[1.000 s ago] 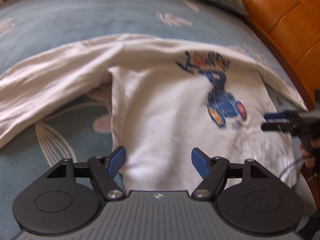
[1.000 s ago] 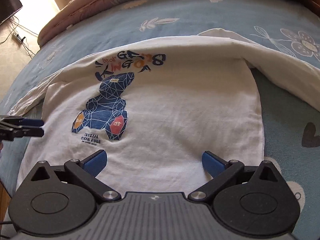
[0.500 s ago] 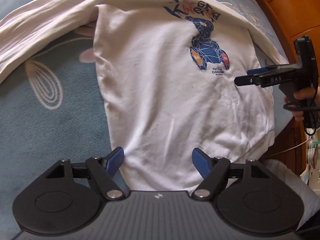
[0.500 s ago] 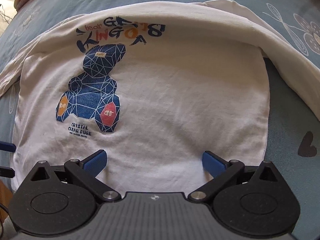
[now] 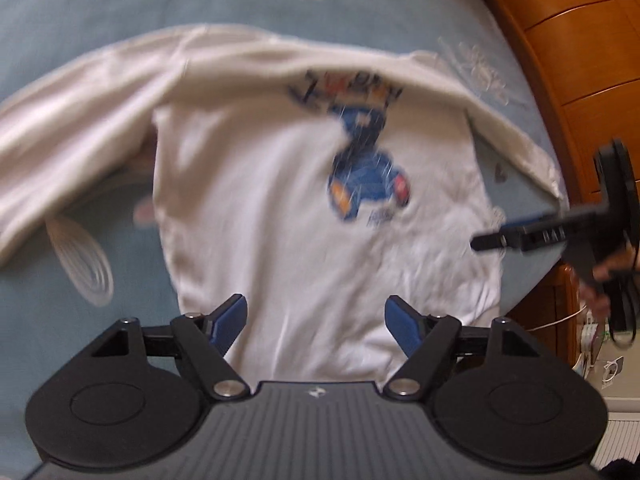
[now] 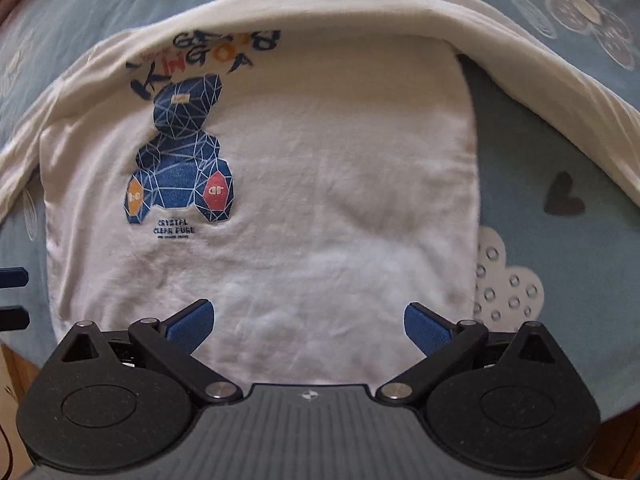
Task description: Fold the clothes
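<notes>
Bed point(image 5: 120, 40): one, with a blue floral cover.
Headboard point(image 5: 580, 60): one, orange wood; only the left wrist view shows it.
Shirt point(image 6: 320, 200): one white long-sleeved top, flat on the bed, print up, both sleeves spread sideways.
Print point(image 6: 180, 164): one blue bear, sharp in the right wrist view, blurred in the left.
Left gripper point(image 5: 316, 322): jaws apart, empty, above the hem.
Right gripper point(image 6: 308, 324): jaws wide, empty, above the hem.
Hand point(image 5: 600, 280): one, holding the right gripper's handle, left view only.
</notes>
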The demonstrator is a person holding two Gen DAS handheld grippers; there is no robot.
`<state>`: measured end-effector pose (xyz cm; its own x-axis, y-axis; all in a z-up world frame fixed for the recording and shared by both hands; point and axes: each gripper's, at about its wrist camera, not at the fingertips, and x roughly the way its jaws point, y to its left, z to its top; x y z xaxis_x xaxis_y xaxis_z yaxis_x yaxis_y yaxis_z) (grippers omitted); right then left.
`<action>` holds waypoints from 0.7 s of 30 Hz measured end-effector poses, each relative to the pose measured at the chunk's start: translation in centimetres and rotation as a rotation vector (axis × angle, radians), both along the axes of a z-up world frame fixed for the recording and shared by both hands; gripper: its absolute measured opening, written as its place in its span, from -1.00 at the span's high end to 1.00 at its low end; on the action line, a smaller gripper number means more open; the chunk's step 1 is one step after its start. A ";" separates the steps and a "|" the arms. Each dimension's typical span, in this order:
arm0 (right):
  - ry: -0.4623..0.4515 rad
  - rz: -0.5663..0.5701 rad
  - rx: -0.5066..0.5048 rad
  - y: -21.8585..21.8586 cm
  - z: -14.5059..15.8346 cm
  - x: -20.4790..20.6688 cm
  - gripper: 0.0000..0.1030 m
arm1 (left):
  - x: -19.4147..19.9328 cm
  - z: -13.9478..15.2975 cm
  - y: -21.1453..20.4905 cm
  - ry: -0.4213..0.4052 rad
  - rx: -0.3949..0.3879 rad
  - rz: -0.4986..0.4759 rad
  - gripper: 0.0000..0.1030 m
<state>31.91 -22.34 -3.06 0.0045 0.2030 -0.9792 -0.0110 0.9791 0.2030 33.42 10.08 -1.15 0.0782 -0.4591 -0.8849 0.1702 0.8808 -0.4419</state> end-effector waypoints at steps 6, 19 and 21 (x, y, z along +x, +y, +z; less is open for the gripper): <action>-0.055 -0.048 0.102 -1.5 3.0 0.7 -1.00 | 5.6 2.0 -3.3 -0.066 0.058 -0.032 -0.49; -0.203 0.270 0.318 0.4 -3.5 8.5 -1.00 | 6.8 -5.8 -8.3 -0.063 -0.001 0.157 -0.49; -0.229 0.253 0.328 -0.2 -4.9 7.5 -1.00 | 6.0 -6.8 -7.7 -0.084 -0.034 0.186 -0.49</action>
<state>39.41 -22.55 -8.01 0.1229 0.5237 -0.8430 -0.3217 0.8246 0.4654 39.46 2.41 -7.98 0.2375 -0.4595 -0.8558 0.0432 0.8852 -0.4633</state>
